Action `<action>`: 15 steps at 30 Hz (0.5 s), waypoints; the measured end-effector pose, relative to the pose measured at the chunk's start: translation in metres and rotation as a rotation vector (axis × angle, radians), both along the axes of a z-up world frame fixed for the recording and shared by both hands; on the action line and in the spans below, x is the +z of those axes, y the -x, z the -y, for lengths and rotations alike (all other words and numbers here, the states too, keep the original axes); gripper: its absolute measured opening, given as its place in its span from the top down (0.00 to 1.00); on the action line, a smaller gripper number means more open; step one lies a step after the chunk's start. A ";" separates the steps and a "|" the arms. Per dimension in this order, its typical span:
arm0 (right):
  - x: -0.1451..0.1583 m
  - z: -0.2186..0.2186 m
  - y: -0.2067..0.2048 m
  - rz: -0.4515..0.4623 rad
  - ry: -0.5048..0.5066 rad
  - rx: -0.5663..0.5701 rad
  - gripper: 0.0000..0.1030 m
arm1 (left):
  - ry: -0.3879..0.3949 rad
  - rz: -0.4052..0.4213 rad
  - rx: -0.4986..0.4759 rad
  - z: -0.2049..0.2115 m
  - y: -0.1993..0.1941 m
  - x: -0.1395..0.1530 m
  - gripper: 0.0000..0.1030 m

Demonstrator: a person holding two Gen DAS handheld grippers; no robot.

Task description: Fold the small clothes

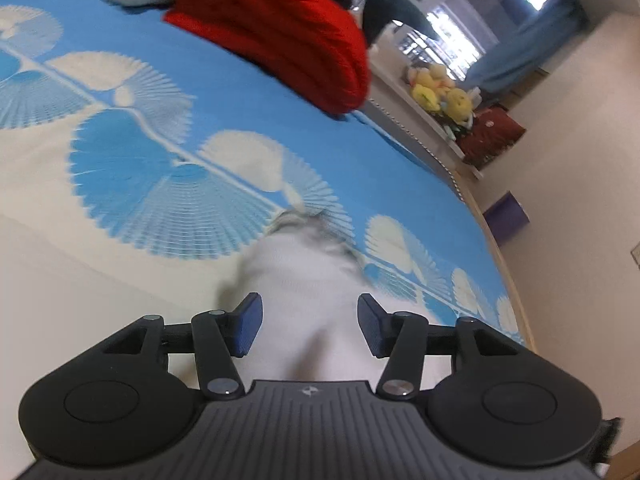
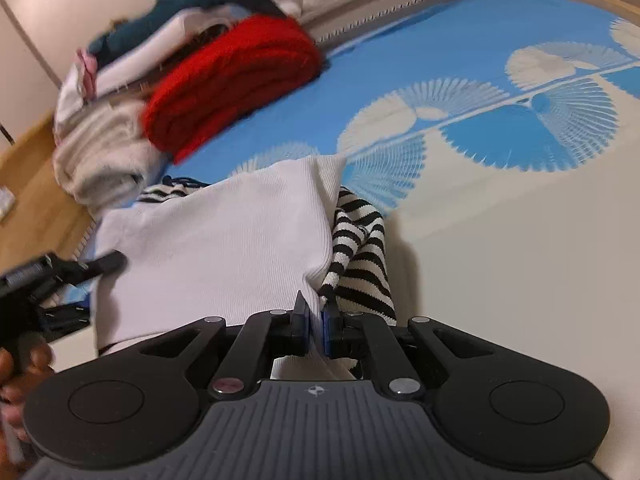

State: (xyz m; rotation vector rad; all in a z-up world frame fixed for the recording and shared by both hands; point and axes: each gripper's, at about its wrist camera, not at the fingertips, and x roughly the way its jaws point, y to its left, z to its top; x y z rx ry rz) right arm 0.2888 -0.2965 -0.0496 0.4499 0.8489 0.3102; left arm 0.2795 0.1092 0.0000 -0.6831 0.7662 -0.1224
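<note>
We see a finely ribbed white cloth garment (image 2: 224, 232), a chunky red knit (image 2: 236, 80), and matt black plastic grippers (image 2: 316, 320).

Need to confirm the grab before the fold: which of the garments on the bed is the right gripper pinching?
The white ribbed top. The right gripper is shut on its near edge. The striped top lies beside it, and the red knit sits farther back in the pile.

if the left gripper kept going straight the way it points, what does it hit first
Most likely the white garment, which already lies between the left gripper's open jaws and stretches ahead. Beyond that is the blue patterned bedspread. Depth is blurry, so this is a judgement.
</note>
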 end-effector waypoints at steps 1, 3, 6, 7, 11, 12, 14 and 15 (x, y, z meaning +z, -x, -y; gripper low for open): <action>-0.004 -0.006 -0.004 -0.019 0.025 0.002 0.95 | 0.010 -0.016 -0.022 -0.007 0.003 0.000 0.45; -0.010 -0.012 -0.009 -0.042 0.055 -0.004 0.95 | 0.023 -0.024 -0.100 -0.007 0.008 0.002 0.45; -0.014 -0.012 -0.009 -0.080 0.087 -0.041 0.95 | -0.036 -0.064 -0.271 0.014 0.017 -0.001 0.31; -0.015 -0.011 -0.009 -0.091 0.076 -0.054 0.94 | -0.115 -0.105 -0.329 0.027 0.020 -0.008 0.30; -0.008 -0.009 0.005 -0.076 0.075 -0.091 0.82 | -0.358 -0.258 -0.360 0.052 0.030 -0.039 0.26; -0.003 -0.010 0.010 -0.058 0.085 -0.094 0.71 | -0.322 -0.248 -0.346 0.048 0.033 -0.034 0.30; 0.005 -0.012 0.023 -0.028 0.085 -0.062 0.59 | -0.266 -0.217 -0.333 0.041 0.042 -0.024 0.32; 0.006 -0.013 0.024 -0.030 0.081 -0.034 0.59 | -0.252 -0.199 -0.352 0.042 0.046 -0.021 0.32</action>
